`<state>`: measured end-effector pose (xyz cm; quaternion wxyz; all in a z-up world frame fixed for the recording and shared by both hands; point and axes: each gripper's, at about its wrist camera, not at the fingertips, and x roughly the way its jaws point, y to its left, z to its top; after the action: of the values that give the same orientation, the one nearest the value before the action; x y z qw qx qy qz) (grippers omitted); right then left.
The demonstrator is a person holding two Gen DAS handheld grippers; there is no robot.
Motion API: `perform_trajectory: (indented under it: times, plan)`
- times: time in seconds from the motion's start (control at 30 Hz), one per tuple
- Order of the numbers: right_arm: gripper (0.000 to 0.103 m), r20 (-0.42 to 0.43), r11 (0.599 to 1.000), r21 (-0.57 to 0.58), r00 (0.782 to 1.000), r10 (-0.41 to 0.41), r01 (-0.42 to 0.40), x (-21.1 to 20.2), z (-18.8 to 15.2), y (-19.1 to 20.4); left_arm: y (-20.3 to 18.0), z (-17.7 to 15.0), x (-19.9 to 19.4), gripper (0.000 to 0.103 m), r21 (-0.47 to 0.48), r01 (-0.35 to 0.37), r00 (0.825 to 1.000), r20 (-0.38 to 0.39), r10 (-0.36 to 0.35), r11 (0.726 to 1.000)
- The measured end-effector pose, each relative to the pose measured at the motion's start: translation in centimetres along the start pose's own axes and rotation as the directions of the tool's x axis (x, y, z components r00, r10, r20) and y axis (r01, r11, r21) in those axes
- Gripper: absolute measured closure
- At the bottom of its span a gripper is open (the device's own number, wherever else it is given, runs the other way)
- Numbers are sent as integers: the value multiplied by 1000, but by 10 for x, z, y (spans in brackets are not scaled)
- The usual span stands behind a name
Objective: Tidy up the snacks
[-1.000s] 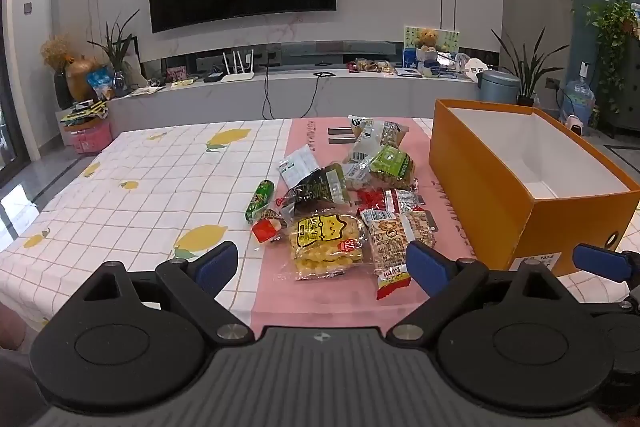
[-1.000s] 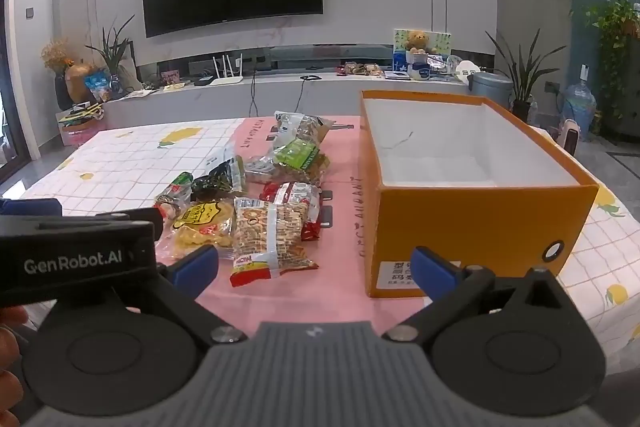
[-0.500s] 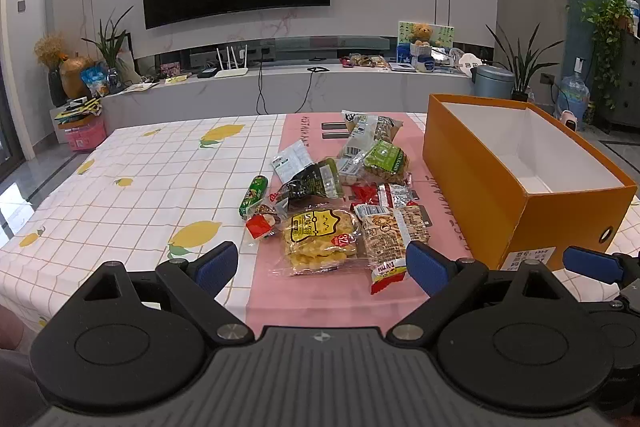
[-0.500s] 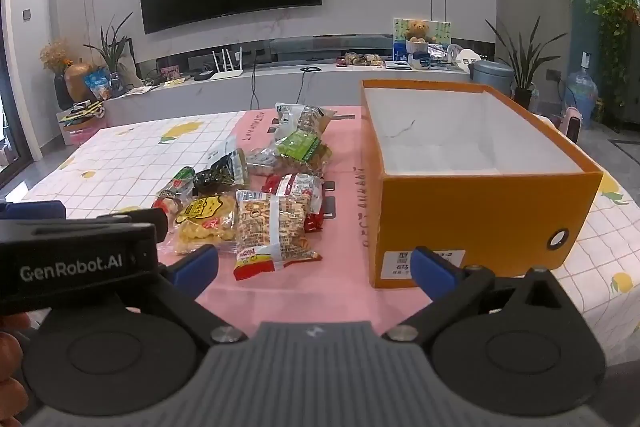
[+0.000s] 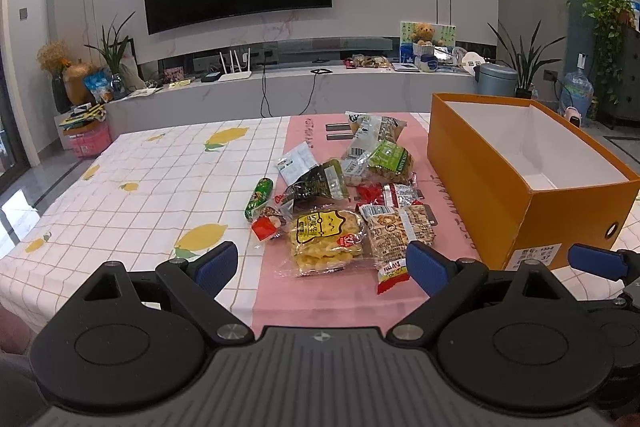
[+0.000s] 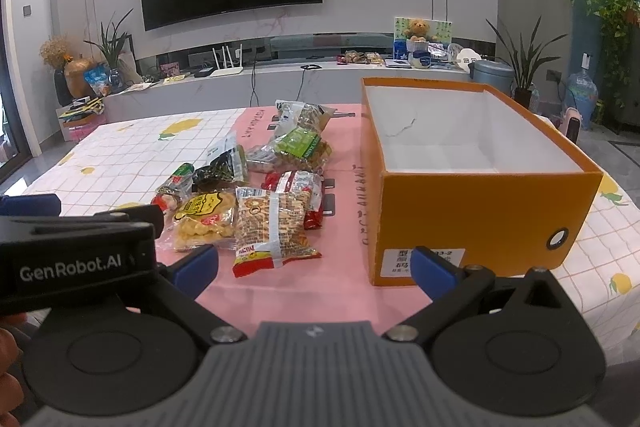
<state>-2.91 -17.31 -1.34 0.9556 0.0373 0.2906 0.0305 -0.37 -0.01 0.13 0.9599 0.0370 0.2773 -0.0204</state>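
Note:
Several snack packets lie in a heap on the pink runner: a yellow-label crisp bag, a biscuit pack with a red end, a green-label nut bag, a dark seaweed pack and a green tube. An open orange box, white inside and empty, stands right of them; it also shows in the right wrist view. My left gripper is open and empty, near the table's front edge before the heap. My right gripper is open and empty, between the biscuit pack and the box.
The table carries a white checked cloth with lemons. My left gripper's body sits at the left of the right wrist view. A TV wall and a low console with clutter stand behind the table.
Both grippers have drawn back and risen a little, so the snacks and box look slightly farther off. Nothing on the table has moved.

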Motion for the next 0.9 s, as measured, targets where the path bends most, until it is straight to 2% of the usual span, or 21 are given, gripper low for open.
perform_trajectory:
  times: [0.9]
  plan:
    - [3,-6,1000,5,1000,29,-29,3,-1,-1,2,-2,4,0,-21,23,1000,-16,-23,1000]
